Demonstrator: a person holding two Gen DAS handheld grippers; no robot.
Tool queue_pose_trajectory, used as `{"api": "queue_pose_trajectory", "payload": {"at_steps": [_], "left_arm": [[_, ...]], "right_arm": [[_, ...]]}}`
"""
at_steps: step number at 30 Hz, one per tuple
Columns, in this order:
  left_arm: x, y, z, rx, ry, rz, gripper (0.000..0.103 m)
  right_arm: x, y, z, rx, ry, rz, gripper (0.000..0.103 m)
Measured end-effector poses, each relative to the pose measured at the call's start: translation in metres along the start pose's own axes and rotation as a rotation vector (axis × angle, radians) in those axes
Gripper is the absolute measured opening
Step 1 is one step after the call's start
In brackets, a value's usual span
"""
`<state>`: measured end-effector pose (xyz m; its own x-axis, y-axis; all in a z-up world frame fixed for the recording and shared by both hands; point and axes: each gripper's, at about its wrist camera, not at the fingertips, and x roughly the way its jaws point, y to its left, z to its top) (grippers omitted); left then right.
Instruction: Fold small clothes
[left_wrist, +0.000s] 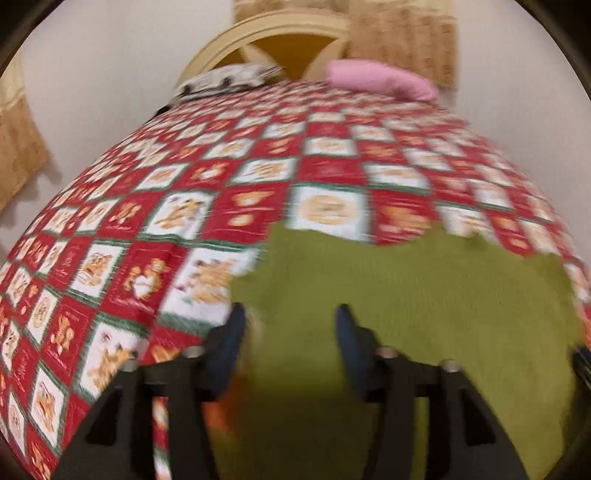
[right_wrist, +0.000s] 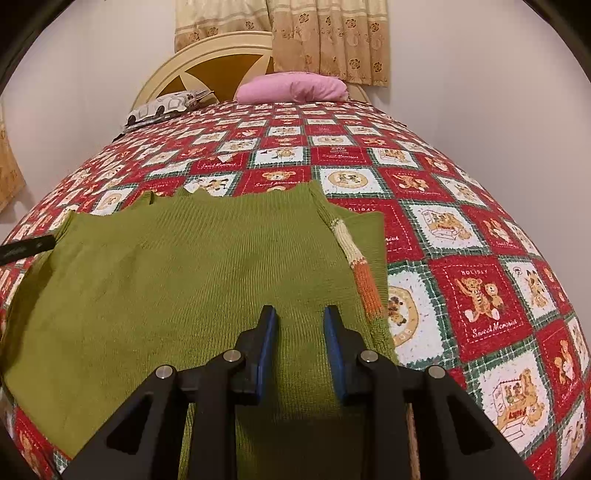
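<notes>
A green knit sweater (right_wrist: 184, 266) lies spread flat on the red and white patchwork quilt (right_wrist: 461, 229). A sleeve with a cream and orange striped cuff (right_wrist: 360, 266) is folded in along its right edge. My right gripper (right_wrist: 299, 312) hovers over the sweater's near right part, its blue pads a little apart with flat cloth showing between them. In the blurred left wrist view, my left gripper (left_wrist: 291, 308) stands open above the sweater (left_wrist: 424, 295) at its left edge, gripping nothing. A black bar (right_wrist: 26, 249) at the sweater's far left looks like part of that gripper.
A pink pillow (right_wrist: 291, 86) and a patterned pillow (right_wrist: 162, 107) lie at the head of the bed against a cream headboard (right_wrist: 207, 55). A beige curtain (right_wrist: 328, 40) hangs behind. Walls flank the bed on both sides.
</notes>
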<state>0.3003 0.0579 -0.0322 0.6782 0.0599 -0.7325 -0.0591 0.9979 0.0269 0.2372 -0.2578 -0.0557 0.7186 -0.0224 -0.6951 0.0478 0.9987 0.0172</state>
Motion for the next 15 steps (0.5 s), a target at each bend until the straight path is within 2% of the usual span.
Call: {"api": "queue_pose_trajectory", "payload": {"at_steps": [2,4,8,11,15], "left_arm": [[-0.026,-0.013,-0.014,0.014,-0.02,-0.057,0.061],[-0.039,-0.025,-0.026,0.024,-0.012,-0.081,0.061],[-0.042,-0.051,-0.048,0.053,0.039,-0.109,0.061],[-0.039,-0.055,-0.063,0.045,0.054,-0.099,0.061],[-0.043,-0.062,-0.071,0.074,0.037,-0.065,0.062]], "right_arm": [[0.0,0.0,0.0,-0.003,0.0,-0.004,0.028],[0.0,0.003,0.001,-0.016,0.002,-0.023,0.028],[-0.016,0.009,0.007,-0.018,0.01,-0.101,0.028],[-0.052,0.02,0.003,0.046,-0.043,0.025,0.028],[-0.07,0.071,-0.019,-0.063,-0.025,0.117,0.028]]}}
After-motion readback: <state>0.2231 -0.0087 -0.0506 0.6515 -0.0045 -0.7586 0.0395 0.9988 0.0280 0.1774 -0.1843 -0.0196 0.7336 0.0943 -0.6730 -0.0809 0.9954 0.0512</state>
